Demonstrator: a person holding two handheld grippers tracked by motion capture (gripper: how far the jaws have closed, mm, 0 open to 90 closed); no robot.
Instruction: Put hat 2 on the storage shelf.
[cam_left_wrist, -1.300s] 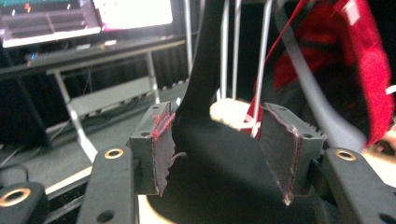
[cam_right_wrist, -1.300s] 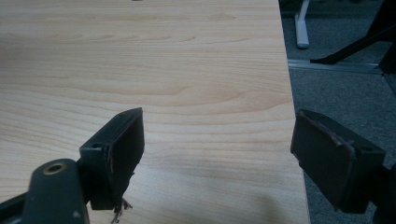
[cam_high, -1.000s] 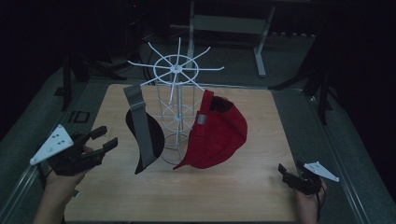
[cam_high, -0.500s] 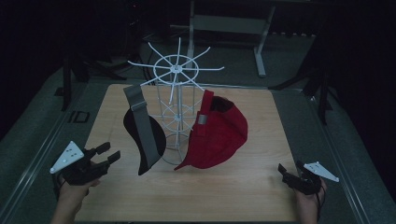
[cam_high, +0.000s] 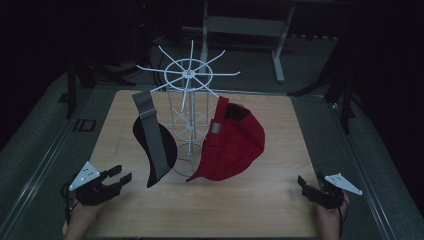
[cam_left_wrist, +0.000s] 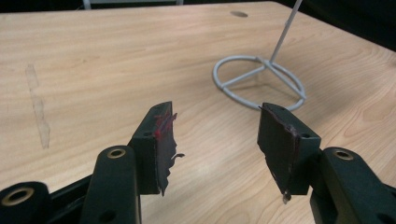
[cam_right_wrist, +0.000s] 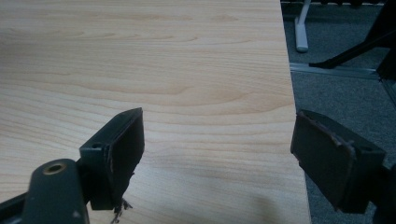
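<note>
A white wire rack (cam_high: 189, 100) stands mid-table. A black cap with a grey strap (cam_high: 156, 150) hangs on its left side and a red cap (cam_high: 235, 145) on its right. Low over the table's front left corner, my left gripper (cam_high: 122, 174) is open with nothing between its jaws. In the left gripper view, the left gripper (cam_left_wrist: 215, 135) points at the rack's base ring (cam_left_wrist: 259, 81), well short of it. My right gripper (cam_high: 309, 179) rests at the front right corner. In the right gripper view, the right gripper (cam_right_wrist: 217, 140) is open and empty over the table's right edge.
The wooden table (cam_high: 260, 200) has bare board in front of the rack and between the two grippers. Grey floor (cam_right_wrist: 341, 88) lies past the right edge. A desk frame (cam_high: 240, 25) and dark stands sit behind the table.
My left gripper has dropped from above the table's left edge to just over the front left corner. The right gripper and both caps have stayed put.
</note>
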